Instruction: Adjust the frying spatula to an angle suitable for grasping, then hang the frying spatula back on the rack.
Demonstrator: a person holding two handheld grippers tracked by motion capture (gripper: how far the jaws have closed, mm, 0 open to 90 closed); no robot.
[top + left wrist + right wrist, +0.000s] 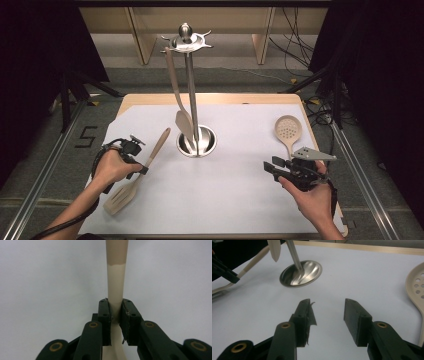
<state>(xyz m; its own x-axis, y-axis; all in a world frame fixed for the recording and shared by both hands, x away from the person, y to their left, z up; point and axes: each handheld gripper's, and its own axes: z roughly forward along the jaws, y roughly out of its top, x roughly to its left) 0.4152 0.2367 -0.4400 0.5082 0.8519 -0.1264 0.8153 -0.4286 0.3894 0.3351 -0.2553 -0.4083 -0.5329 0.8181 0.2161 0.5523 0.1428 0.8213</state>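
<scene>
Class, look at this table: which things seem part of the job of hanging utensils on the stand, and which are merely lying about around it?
Likely part of the job:
- metal utensil stand
- spatula hanging on the stand
- slotted turner, clamped in the left gripper
- skimmer spoon, beside the open right gripper

Lying about:
- cables on the floor
- number marker on the floor

Skimmer [415,287] cut off at frame edge; spatula [116,277] too

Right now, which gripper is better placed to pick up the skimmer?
Right. The right gripper is open and empty, beside the skimmer handle. The left gripper is shut on the turner across the table.
</scene>
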